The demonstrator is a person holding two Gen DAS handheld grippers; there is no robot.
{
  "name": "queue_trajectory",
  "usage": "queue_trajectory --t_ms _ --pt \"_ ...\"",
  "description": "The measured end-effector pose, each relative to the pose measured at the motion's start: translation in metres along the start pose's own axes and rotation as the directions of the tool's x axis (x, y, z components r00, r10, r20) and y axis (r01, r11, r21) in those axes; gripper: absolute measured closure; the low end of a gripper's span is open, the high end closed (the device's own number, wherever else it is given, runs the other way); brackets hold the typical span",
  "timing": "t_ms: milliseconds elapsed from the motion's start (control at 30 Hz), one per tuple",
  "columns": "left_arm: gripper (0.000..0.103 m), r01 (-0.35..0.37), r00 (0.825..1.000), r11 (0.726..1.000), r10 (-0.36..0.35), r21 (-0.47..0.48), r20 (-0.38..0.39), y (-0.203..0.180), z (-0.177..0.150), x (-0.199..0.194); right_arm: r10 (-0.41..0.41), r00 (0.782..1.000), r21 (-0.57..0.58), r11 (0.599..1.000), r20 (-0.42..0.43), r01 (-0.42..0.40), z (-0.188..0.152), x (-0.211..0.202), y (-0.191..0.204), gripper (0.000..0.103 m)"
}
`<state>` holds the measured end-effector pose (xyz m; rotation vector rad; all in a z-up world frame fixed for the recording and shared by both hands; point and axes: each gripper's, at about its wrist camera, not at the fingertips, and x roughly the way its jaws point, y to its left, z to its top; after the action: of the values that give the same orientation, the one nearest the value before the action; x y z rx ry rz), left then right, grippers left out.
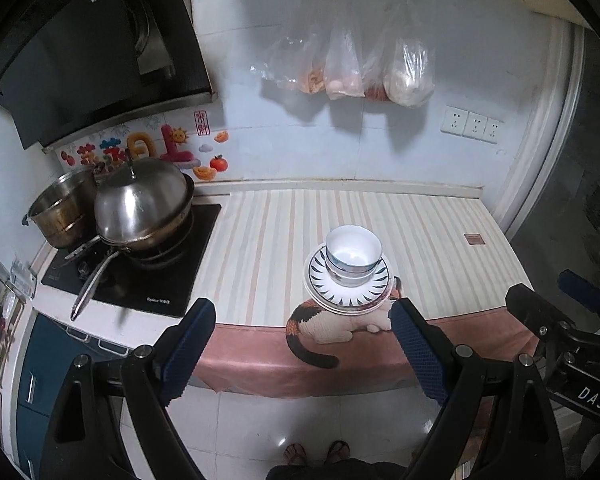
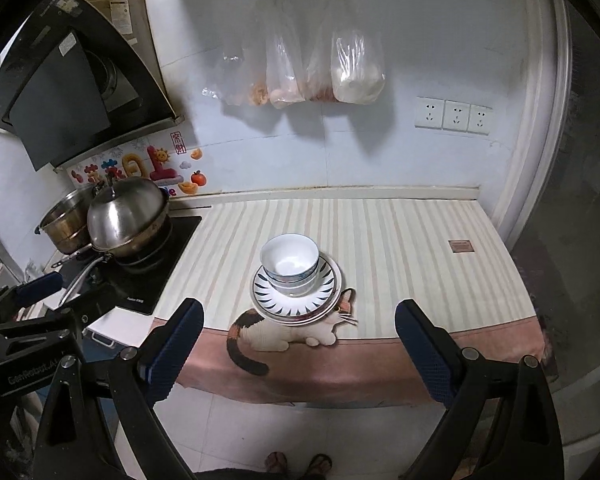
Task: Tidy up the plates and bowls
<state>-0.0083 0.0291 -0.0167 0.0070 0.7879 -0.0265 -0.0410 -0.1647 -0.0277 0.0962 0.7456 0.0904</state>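
Two grippers: we held left (image 1: 302,344) and right (image 2: 298,348) apart, gripping nothing.
Bowls (image 1: 353,254): stacked on plates (image 1: 348,294) near the worktop's (image 1: 260,240) front edge.

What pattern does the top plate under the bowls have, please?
White top plate with dark radial dashes round its rim, clearest in the right wrist view.

Left tool (image 1: 303,322) and right tool (image 2: 299,322) both gape wide, holding nothing

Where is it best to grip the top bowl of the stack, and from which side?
Grip the top bowl by its rim, from above: one claw finger inside, one outside. It sits upright, nested in another bowl on the plates, so only its upper wall is free.
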Motion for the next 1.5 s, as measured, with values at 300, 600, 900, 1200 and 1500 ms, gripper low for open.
queue_trajectory --t_ms 300,600,900,1200,1500 --pt "0.013 0.006 1.000 1.000 -0.006 0.001 0.010 0.005 -0.007 -0.009 -0.025 0.999 -0.019 1.000 0.022 0.025 -0.006 -0.017 0.013 0.004" --pt "0.013 0.004 1.000 1.000 -0.004 -0.003 0.028 0.006 -0.010 -0.017 -0.030 0.999 -0.021 0.999 0.028 0.031 -0.007 -0.020 0.013 0.004" --pt "0.013 0.004 0.999 1.000 -0.004 -0.005 0.031 0.006 -0.012 -0.020 -0.046 0.998 -0.011 0.999 0.033 0.046 -0.010 -0.028 0.010 0.004" --pt "0.013 0.006 1.000 1.000 -0.006 -0.006 0.028 0.003 -0.013 -0.023 -0.053 0.998 -0.012 0.999 0.040 0.053 -0.009 -0.030 0.007 0.004" --pt "0.013 0.008 1.000 1.000 -0.008 -0.005 0.025 0.002 -0.012 -0.023 -0.054 0.998 -0.011 0.998 0.040 0.055 -0.006 -0.030 0.005 0.004"
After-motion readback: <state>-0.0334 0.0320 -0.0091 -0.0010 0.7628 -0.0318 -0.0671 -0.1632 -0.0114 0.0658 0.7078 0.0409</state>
